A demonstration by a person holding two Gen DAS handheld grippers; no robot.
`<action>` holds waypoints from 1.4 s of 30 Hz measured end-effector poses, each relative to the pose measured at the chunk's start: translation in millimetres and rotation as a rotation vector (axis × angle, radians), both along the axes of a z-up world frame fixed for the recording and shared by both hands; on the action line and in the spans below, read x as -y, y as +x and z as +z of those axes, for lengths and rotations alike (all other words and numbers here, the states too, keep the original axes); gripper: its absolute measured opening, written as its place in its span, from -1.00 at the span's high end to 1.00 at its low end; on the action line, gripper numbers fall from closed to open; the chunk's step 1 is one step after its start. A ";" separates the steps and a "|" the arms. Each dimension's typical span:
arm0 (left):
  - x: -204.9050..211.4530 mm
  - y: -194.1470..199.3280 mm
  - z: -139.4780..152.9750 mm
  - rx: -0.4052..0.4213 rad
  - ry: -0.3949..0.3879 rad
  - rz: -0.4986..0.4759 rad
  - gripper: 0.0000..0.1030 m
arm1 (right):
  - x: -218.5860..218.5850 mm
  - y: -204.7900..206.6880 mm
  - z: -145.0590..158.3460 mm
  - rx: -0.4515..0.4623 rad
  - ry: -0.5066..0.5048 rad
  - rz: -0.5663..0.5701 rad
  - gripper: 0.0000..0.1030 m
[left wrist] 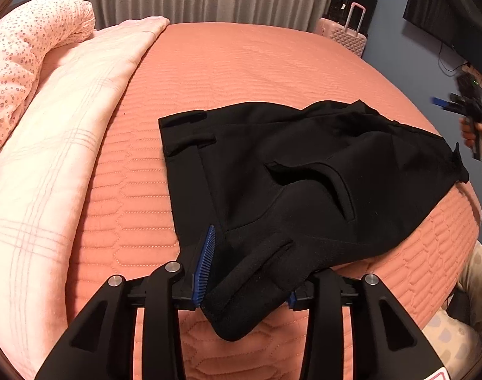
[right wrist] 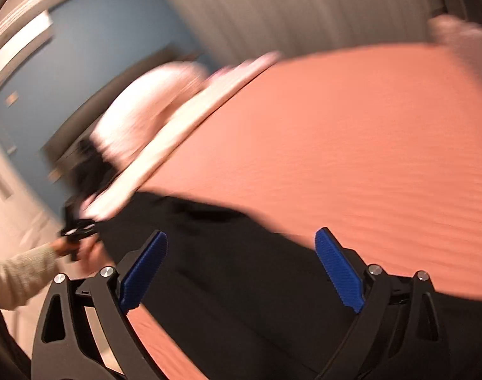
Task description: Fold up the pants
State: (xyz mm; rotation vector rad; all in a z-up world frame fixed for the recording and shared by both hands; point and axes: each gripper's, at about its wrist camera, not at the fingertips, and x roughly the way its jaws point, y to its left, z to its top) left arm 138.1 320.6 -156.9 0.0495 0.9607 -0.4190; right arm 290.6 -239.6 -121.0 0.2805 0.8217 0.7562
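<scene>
Folded black fabric pants (left wrist: pixel 304 171) lie near the salmon quilted bed's (left wrist: pixel 241 63) front edge, open bedspread beyond. Left tool (left wrist: pixel 244 272) straddles their corner, partly open; right tool (right wrist: pixel 241 269) gapes wide, empty.

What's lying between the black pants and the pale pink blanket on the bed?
Nothing: bare coral bedspread separates the pants from the blanket, in the left wrist view.

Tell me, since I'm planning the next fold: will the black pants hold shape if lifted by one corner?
Probably not. The black pants lie rumpled on the bedspread, and the corner between the left gripper fingers droops, suggesting floppy cloth. The thick, matte fabric likely drags rather than slides.
</scene>
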 end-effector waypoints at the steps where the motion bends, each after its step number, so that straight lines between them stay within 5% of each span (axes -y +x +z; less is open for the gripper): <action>1: 2.0 0.9 0.9 0.012 0.007 -0.002 0.28 | -36.8 16.7 -10.0 -0.035 -0.028 0.060 -0.80; 6: 5.2 18.0 5.0 0.094 -0.026 -0.014 0.25 | -157.8 46.1 -49.8 -0.060 -0.171 0.224 -0.79; 12: -3.5 50.0 4.0 0.157 -0.055 -0.029 0.05 | -157.7 84.9 -65.4 -0.129 -0.175 0.159 -0.74; 17: -14.2 48.9 -0.5 0.132 -0.067 -0.057 -0.16 | -176.5 71.8 -60.7 -0.184 -0.110 0.324 -0.59; 24: -26.3 38.0 -17.2 0.115 -0.060 -0.025 -0.34 | -200.1 113.0 -88.0 -0.264 -0.139 0.308 -0.59; 29: -28.3 27.9 -22.7 0.113 -0.009 -0.015 -0.35 | -221.2 141.8 -87.5 -0.242 -0.184 0.348 0.17; 31: -34.2 15.7 -26.6 0.103 0.014 0.005 -0.35 | -212.4 156.8 -89.2 -0.251 -0.185 0.324 0.71; 39: -69.0 -40.2 -20.7 0.117 -0.035 0.209 -0.35 | -195.3 176.2 -105.5 -0.321 -0.100 0.287 0.74; 41: -64.5 -51.6 -4.3 0.157 -0.043 0.224 -0.35 | -177.4 166.9 -82.2 -0.295 -0.147 0.250 0.64; 42: -57.3 -55.8 6.6 0.183 -0.036 0.212 -0.35 | -167.2 158.5 -68.7 -0.238 -0.205 0.222 0.44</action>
